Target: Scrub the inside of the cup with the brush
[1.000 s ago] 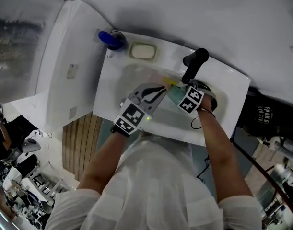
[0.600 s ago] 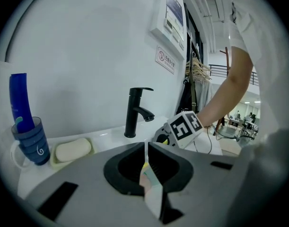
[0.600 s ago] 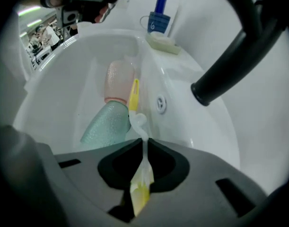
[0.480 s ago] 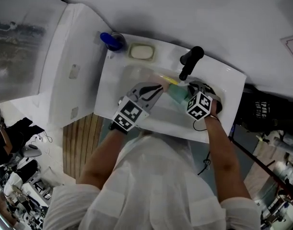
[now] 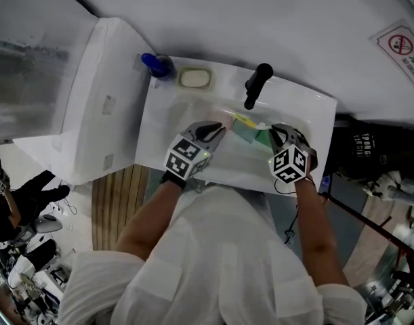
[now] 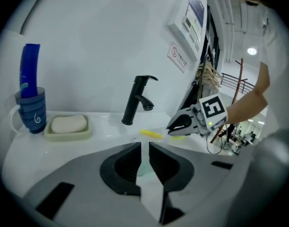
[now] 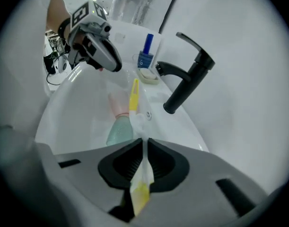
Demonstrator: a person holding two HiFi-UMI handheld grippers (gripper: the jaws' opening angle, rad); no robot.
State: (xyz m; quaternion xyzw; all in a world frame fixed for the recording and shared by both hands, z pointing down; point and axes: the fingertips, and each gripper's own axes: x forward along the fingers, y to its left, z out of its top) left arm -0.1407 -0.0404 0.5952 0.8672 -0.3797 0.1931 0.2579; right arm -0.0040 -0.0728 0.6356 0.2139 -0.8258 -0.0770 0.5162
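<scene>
left tool clamped almost fully shut, with a thin pale strip, mint and white, pinched between the jaws. looks like an edge of the cup, though can't tell which part. lying tipped over, low in the sink: mint end nearer the right tool, pink end farther off by the left tool's tips.

right tool closed on the brush, gripping the clear handle, with the yellow butt end poking back behind the jaws. yellow far end stretched out ahead, crossing the right edge of the cup's pink part in the right gripper view. seen in open air over the basin from the left gripper view, with no cup wall around it.

both tools over the near half of the sink, left one on the left, right one on the right, tips angled toward each other with cup and brush between.

along the far rim, a black faucet right of centre. left of it a soap dish with a pale bar in it. farther left, at the corner, a blue tumbler with a blue tube standing upright in it.
</scene>
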